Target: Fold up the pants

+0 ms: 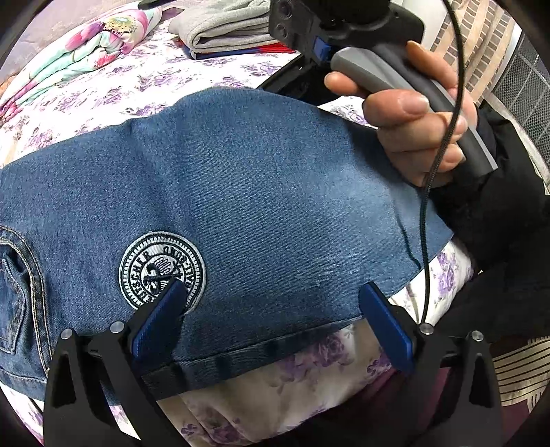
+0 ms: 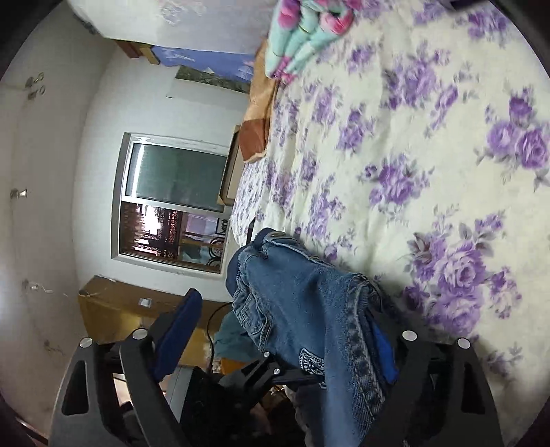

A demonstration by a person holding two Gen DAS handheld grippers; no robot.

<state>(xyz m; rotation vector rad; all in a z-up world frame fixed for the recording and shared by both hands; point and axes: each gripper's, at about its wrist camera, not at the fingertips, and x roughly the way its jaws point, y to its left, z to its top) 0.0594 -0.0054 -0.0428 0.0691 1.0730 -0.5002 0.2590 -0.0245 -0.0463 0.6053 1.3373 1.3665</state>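
Note:
The pants are blue denim jeans (image 1: 240,192) with a round white embroidered patch (image 1: 161,271), lying flat on the flowered bedsheet (image 1: 103,89). My left gripper (image 1: 271,302) is open, its blue fingers spread over the jeans' near hem. In the right wrist view, a bunched part of the jeans (image 2: 309,302) drapes over the right finger of my right gripper (image 2: 285,319), whose jaws stand wide apart. The right gripper's handle, held by a hand (image 1: 412,113), shows at the upper right of the left wrist view.
A folded floral quilt (image 1: 89,58) and a stack of folded clothes (image 1: 223,31) lie at the bed's far side. The quilt also shows in the right wrist view (image 2: 302,37). A window (image 2: 172,199) and a cardboard box (image 2: 113,309) stand beyond the bed's edge.

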